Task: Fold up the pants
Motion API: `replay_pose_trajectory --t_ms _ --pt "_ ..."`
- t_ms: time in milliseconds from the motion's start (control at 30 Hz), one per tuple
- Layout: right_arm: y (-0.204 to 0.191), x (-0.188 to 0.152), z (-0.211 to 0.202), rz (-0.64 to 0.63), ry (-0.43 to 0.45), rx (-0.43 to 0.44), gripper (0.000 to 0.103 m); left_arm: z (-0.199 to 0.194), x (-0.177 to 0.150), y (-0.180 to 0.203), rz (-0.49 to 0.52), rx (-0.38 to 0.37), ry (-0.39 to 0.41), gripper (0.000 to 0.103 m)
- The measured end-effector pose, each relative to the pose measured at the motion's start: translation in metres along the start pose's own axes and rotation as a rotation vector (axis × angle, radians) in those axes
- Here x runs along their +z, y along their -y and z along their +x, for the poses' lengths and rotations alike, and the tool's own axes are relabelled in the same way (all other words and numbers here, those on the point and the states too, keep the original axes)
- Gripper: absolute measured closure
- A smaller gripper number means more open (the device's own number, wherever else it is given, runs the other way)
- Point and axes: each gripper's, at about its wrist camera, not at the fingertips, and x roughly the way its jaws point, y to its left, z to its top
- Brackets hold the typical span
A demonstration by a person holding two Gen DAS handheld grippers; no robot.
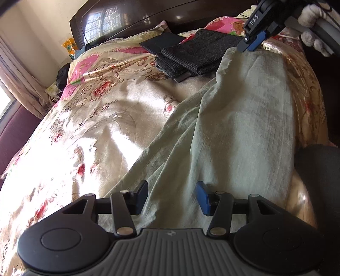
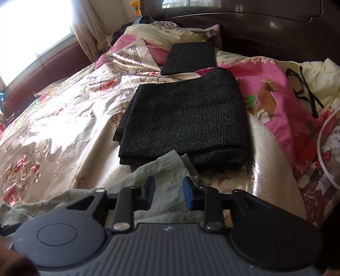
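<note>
The pale green pants run out of frame below, and the dark folded cloth hides bedspread.

Your left wrist camera is looking steeply down along the pale green pants toward the headboard, very close. Your right is facing the folded dark cloth. Both are sharing that cloth and bedspread.

A bed with a glossy floral quilt fills the room, backed by a dark wooden headboard. Sunlight pours through a curtained window onto cream walls.
</note>
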Motion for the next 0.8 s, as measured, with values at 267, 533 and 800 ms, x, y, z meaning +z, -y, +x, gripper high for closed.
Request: replay_pose_trajectory --t_ms 267,533,800 --pt "0.000 -0.005 0.002 -0.034 -0.022 0.108 0.102 0.005 0.047 0.012 0.039 -0.069 0.075 0.039" --pt "0.011 -0.021 -0.039 -0.046 0.116 0.153 0.093 0.041 0.102 0.048 0.155 -0.158 0.100 0.039" --pt "0.051 -0.044 -0.044 0.141 0.118 0.097 0.068 0.079 0.159 0.061 0.153 -0.239 0.109 0.039"
